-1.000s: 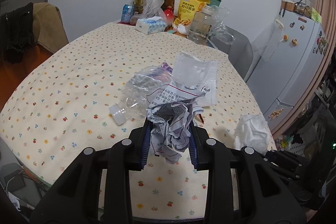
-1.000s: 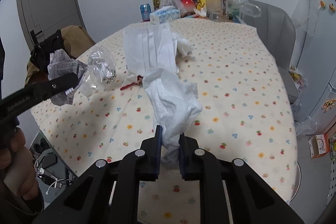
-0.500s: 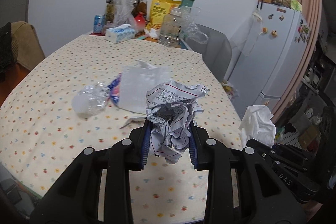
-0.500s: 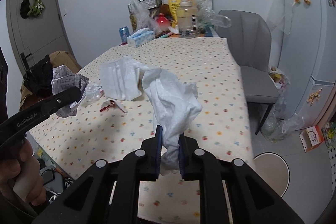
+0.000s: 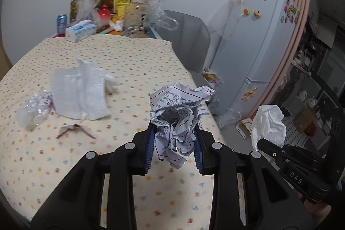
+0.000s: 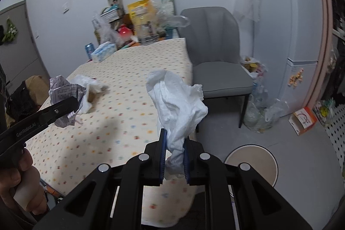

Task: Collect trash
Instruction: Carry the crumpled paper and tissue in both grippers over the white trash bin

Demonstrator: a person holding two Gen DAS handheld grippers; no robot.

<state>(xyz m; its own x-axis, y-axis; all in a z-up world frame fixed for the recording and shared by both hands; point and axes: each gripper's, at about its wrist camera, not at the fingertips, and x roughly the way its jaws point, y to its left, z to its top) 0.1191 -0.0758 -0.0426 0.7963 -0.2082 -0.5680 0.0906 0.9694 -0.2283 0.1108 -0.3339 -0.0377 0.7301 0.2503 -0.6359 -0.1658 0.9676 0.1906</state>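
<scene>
My left gripper point(image 5: 174, 135) is shut on a crumpled printed paper ball point(image 5: 179, 113), held above the table's near right part. My right gripper point(image 6: 174, 143) is shut on a crumpled white tissue point(image 6: 179, 100), held past the table's right edge above the floor. The tissue also shows in the left wrist view point(image 5: 268, 124), and the paper ball shows in the right wrist view point(image 6: 64, 96). On the floral tablecloth point(image 5: 129, 61) lie a flat white paper towel point(image 5: 79, 89), a crushed clear plastic bottle point(image 5: 34, 109) and a small torn wrapper point(image 5: 73, 128).
A round beige bin lid point(image 6: 251, 163) sits on the floor right of the table. A grey chair point(image 6: 215, 53) stands at the table's far right. Groceries, a tissue box point(image 5: 80, 30) and a can crowd the far end. A white fridge point(image 5: 258, 46) and floor bags point(image 6: 261, 113) stand right.
Both grippers have swung right with their loads. The table trash has slid left in view, and the fridge, chair and round floor lid have come into view.
</scene>
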